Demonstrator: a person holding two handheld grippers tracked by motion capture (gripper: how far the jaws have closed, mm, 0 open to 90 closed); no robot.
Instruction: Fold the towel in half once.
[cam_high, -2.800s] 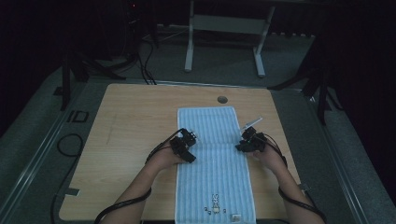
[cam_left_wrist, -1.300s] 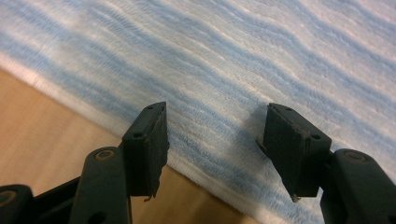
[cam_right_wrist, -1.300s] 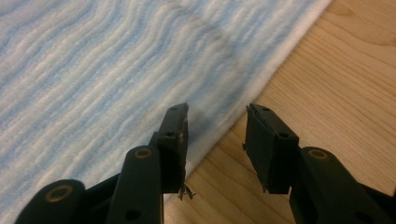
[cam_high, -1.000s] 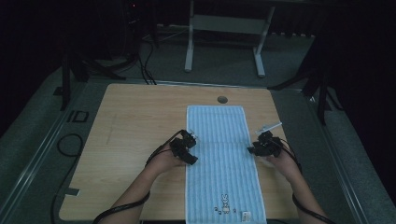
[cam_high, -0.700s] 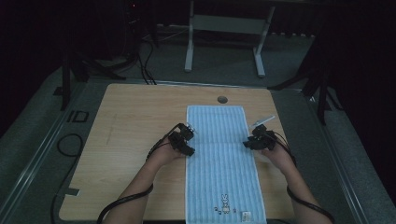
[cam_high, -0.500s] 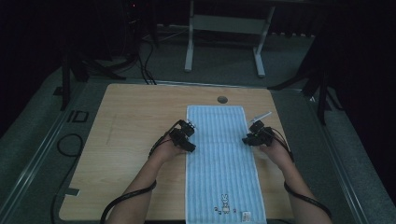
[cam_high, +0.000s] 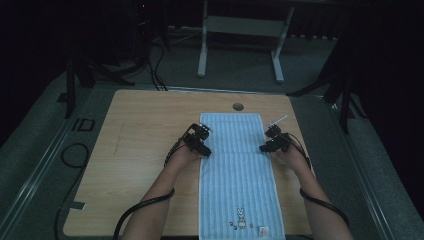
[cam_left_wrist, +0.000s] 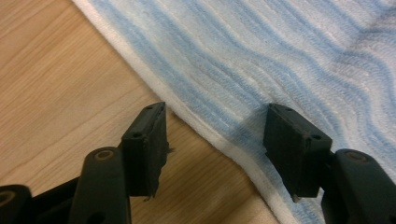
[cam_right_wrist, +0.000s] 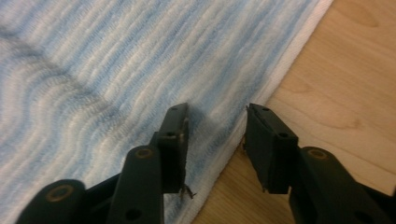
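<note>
- Blue-and-white striped terry: the towel (cam_high: 238, 170) lies flat and lengthwise on the wooden counter (cam_high: 135, 150), running from near the cable hole (cam_high: 238, 106) at the far edge down to the near edge, where a small rabbit motif (cam_high: 240, 217) faces the person.
- Nearly three seconds ago the towel lay further left and shorter on the counter; a second ago it was already drawn out long and straight, and it has stayed put since.
- Both grippers have travelled forward along the towel's long edges in the last second, from about mid-length toward a faint fold crease (cam_high: 235, 148) across the cloth.
- The left gripper (cam_high: 199, 145) now sits at the left hem. In the left gripper view its fingers (cam_left_wrist: 145, 140) stand apart, straddling the white hem (cam_left_wrist: 205, 135): one over bare wood, one over the stripes.
- The right gripper (cam_high: 272, 145) mirrors it at the right hem. In the right gripper view its fingers (cam_right_wrist: 173, 140) are also apart, one over cloth, the other over wood beside the edge (cam_right_wrist: 261, 107).
- Neither pair has closed on anything; the cloth between them looks undisturbed.
- My reading: spreading is finished and the hands are lining up for a matched pinch at both edges, likely to begin a fold across the width. Each needs to settle lower so the hem sits between the fingers before closing.
</note>
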